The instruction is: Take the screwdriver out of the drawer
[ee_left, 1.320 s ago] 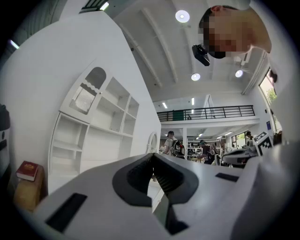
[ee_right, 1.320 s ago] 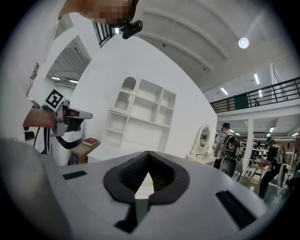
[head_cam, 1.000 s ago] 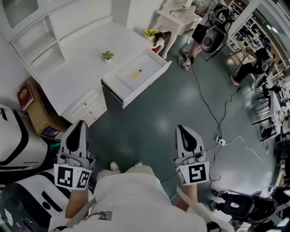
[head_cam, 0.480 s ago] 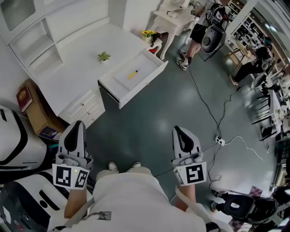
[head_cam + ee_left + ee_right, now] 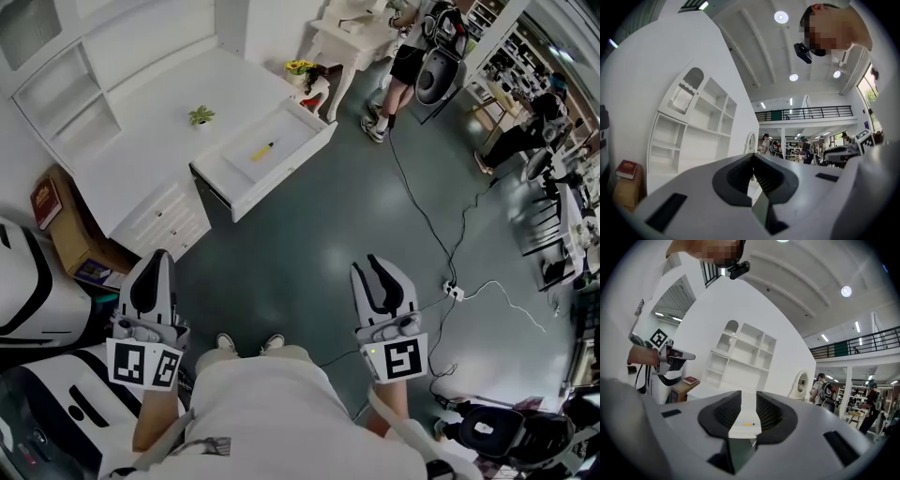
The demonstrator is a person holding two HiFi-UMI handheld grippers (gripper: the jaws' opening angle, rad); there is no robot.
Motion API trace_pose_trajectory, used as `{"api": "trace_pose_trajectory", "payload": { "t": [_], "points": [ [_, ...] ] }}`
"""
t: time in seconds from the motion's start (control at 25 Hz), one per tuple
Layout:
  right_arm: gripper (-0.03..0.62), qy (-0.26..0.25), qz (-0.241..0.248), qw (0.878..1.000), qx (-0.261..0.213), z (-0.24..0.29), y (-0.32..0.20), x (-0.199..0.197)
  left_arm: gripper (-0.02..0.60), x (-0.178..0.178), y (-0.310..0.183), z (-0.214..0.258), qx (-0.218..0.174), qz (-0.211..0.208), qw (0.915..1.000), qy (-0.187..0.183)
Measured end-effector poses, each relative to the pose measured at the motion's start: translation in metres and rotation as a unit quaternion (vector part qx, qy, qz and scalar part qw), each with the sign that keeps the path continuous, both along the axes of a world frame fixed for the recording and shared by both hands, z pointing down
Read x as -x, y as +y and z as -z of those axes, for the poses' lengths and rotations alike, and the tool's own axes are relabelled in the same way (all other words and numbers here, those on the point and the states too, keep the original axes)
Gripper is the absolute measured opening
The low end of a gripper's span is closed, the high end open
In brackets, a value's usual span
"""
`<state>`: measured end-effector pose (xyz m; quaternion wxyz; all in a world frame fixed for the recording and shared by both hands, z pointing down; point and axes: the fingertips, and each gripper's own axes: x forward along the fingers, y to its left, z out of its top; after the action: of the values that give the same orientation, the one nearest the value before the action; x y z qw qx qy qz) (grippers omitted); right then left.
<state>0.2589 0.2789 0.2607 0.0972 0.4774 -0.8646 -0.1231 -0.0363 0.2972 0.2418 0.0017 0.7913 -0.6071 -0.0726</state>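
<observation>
Head view: one open drawer (image 5: 230,167) juts from the white desk (image 5: 141,159). It holds a single yellow screwdriver (image 5: 262,149), midway between its edges. The left gripper (image 5: 157,258) and right gripper (image 5: 380,267) are well apart from it.

Left gripper view: jaws pressed together, empty.

Right gripper view: jaws just opening, slightly spread, nothing between them.

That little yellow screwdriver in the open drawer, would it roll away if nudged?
Probably: the screwdriver looks slim and lies loose on the smooth, flat floor of the drawer. It seems small, so it is likely light and stiff. Its thin shape may make it tricky to pinch.
</observation>
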Motion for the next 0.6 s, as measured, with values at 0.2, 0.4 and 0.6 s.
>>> {"api": "trace_pose_trajectory", "payload": {
  "t": [0.2,0.4,0.6],
  "points": [
    [0.211,-0.002,0.028,0.999,0.027,-0.016,-0.002,-0.020,0.015,-0.018,0.006,-0.004,0.003,0.011,0.9999,-0.004],
    [0.337,0.030,0.093,0.994,0.046,-0.036,0.005,-0.009,0.015,-0.030,0.014,-0.007,0.006,0.021,0.9997,-0.006],
    [0.445,-0.004,0.091,0.994,0.052,-0.035,0.001,-0.015,0.015,-0.034,0.018,-0.006,0.006,0.032,0.9994,-0.009]
  ]
}}
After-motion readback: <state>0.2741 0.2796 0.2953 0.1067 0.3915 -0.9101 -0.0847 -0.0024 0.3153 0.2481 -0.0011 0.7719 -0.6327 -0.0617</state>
